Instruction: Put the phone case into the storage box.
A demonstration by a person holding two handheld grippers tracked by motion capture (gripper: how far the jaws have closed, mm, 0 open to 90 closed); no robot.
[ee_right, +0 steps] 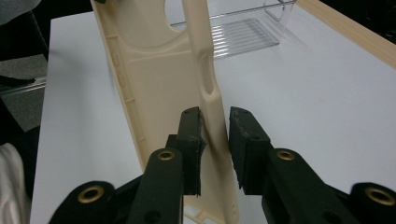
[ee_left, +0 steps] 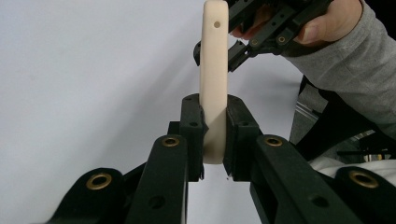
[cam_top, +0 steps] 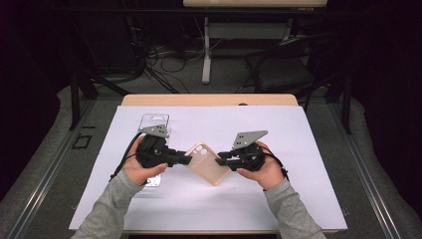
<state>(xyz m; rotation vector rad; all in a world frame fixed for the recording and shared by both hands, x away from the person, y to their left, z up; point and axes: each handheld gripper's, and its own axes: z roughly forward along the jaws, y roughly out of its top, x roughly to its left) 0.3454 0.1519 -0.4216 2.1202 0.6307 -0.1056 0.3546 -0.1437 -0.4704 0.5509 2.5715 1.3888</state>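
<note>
The left tongs [cam_top: 188, 160] clench the nine-o'clock edge of a beige plastic phone case [cam_top: 208, 162]. The right tongs [cam_top: 219, 160] straddle its three-o'clock edge, one pad apart. Bare white tabletop [cam_top: 308, 164] surrounds them; a clear plastic box [cam_top: 154, 122] lies at eleven o'clock.

Between the hands: the beige phone case [cam_top: 209, 162] spans the gap, with the left gripper [cam_top: 185, 160] at one edge and the right gripper [cam_top: 219, 160] at the other, so nothing passes straight across there.
Behind the left hand: a clear plastic box [cam_top: 154, 123] stands close, blocking the way back-left.
Right half of the white mat [cam_top: 308, 164]: bare, open to pass.
Front strip near the sleeves: bare.
</note>
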